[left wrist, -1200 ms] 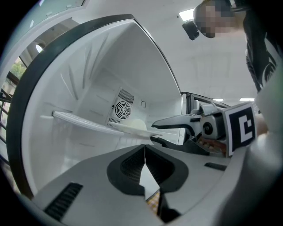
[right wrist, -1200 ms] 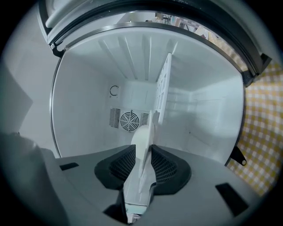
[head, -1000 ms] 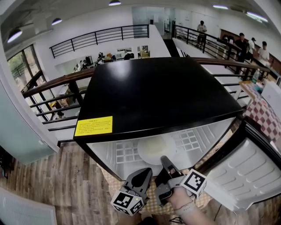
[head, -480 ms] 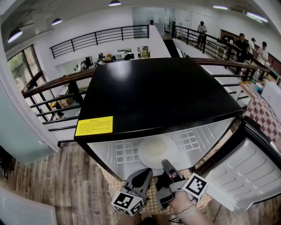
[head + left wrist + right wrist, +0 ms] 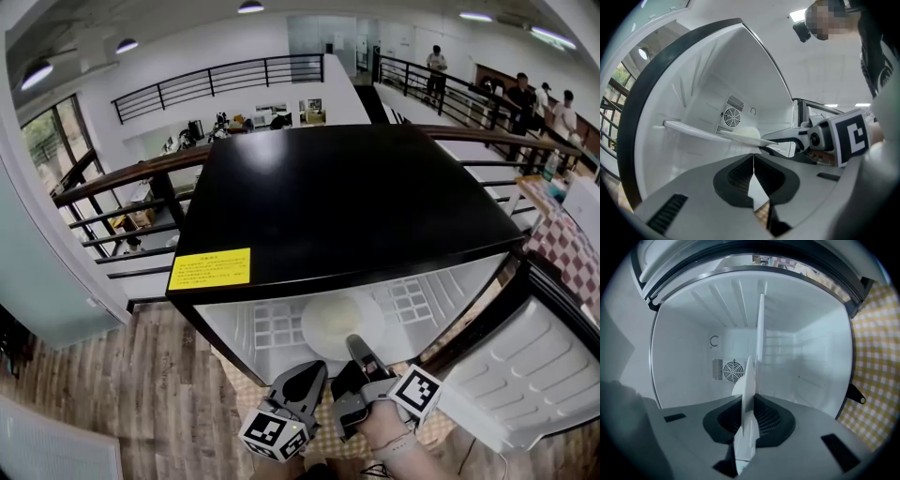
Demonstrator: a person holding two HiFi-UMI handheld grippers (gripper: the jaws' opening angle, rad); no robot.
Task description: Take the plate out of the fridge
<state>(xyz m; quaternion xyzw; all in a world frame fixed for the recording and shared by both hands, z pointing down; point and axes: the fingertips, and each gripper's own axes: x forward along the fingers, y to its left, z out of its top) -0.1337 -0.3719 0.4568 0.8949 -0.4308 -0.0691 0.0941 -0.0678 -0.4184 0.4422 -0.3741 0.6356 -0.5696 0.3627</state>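
Note:
A white plate [image 5: 335, 322] lies on the white wire shelf [image 5: 274, 328] inside the open black-topped fridge [image 5: 347, 202]. My right gripper [image 5: 354, 344] is shut on the plate's near rim. In the right gripper view the plate [image 5: 750, 380] stands edge-on between the jaws of that gripper [image 5: 749, 416], with the fridge's back wall fan behind it. My left gripper [image 5: 313, 369] hangs just left of the right one, in front of the fridge opening, shut and holding nothing. The left gripper view shows its closed tips [image 5: 753, 161] below the plate [image 5: 740, 136] and the right gripper [image 5: 785, 138].
The fridge door [image 5: 534, 375] stands open at the right. A yellow checked cloth [image 5: 323, 417] lies under the grippers. A yellow label [image 5: 209, 268] sits on the fridge top. Railings [image 5: 122, 178] and several people [image 5: 520, 94] are far behind.
Almost nothing has moved. The right gripper stays closed on the plate's rim at the shelf front, and the head view has shifted slightly.

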